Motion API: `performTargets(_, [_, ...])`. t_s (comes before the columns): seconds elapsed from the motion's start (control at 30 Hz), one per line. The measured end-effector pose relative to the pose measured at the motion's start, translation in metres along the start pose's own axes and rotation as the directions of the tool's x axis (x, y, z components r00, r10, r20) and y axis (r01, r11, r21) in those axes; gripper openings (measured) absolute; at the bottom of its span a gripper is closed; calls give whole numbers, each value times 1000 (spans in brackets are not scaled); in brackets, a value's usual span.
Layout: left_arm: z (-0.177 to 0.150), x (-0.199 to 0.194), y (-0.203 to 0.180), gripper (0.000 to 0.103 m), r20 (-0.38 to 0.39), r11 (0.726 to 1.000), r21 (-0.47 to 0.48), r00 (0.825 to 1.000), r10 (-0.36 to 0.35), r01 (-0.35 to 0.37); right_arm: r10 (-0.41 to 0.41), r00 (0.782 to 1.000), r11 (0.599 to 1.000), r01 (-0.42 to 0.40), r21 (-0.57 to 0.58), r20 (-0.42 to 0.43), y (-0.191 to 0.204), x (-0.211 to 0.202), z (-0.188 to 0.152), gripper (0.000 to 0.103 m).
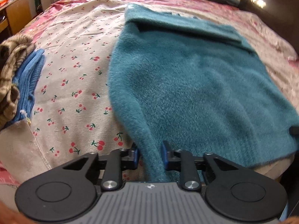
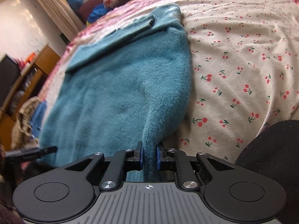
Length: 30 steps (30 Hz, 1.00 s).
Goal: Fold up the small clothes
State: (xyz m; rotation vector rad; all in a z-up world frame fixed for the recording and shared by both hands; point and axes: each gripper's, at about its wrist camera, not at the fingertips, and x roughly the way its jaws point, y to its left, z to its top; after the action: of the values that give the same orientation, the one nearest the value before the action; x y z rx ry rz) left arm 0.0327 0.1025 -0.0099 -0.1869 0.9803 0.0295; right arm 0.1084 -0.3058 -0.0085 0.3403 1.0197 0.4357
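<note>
A fuzzy teal sweater (image 1: 186,85) lies spread on a bed, on a white bedsheet (image 1: 74,71) printed with small red cherries, with a pink patterned cover beyond it at the far edge. Its nap is thick and soft, and the fabric looks plain, without pattern. At the far end a flat band of the same teal cloth lies folded across the body. The near edge is gathered into two raised ridges, one at each corner. The left gripper (image 1: 150,155) is clamped on the near left ridge, blue pads pressing the cloth from both sides. The right gripper (image 2: 149,156) pinches the near right ridge the same way, the fabric rising narrow between its pads. To the left, near the bed's edge, sits a pile of folded clothes (image 1: 20,80), blue ribbed knit under brown striped cloth.
</note>
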Motion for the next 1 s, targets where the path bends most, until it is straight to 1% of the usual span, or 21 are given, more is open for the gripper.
performTargets(0.07, [0, -7, 7, 20, 31, 998, -46, 999, -42, 43, 37, 999, 999, -38, 33, 13, -4, -3, 1, 13])
performTargets(0.2, [3, -18, 20, 18, 93, 980, -135, 987, -134, 146, 131, 989, 985, -137, 101, 62, -9, -13, 7, 13])
performTargets(0.33, [11, -18, 20, 17, 123, 972, -163, 981, -152, 171, 194, 974, 972, -207, 114, 113, -3, -18, 20, 12])
performTargets(0.4, [15, -19, 20, 17, 143, 962, -184, 973, -179, 203, 220, 965, 964, -237, 120, 139, 1, -20, 27, 12])
performTargets(0.47, [20, -22, 19, 17, 175, 952, -199, 964, -201, 234, 246, 955, 955, -267, 126, 165, 5, -23, 34, 11])
performTargets(0.57, [31, -30, 20, 17, 234, 930, -230, 944, -234, 287, 275, 940, 944, -304, 131, 204, 9, -28, 46, 11])
performTargets(0.73, [56, -38, 21, 17, 308, 905, -250, 915, -262, 344, 314, 912, 920, -361, 150, 265, 9, -32, 69, 11])
performTargets(0.83, [72, -36, 23, 17, 347, 892, -260, 898, -272, 370, 329, 896, 909, -386, 157, 298, 7, -31, 83, 11])
performTargets(0.93, [89, -30, 27, 17, 381, 872, -283, 881, -280, 399, 338, 881, 895, -410, 178, 331, 2, -27, 99, 11])
performTargets(1.0, [102, -24, 31, 17, 402, 863, -296, 873, -277, 410, 341, 872, 885, -424, 192, 352, 0, -22, 113, 11])
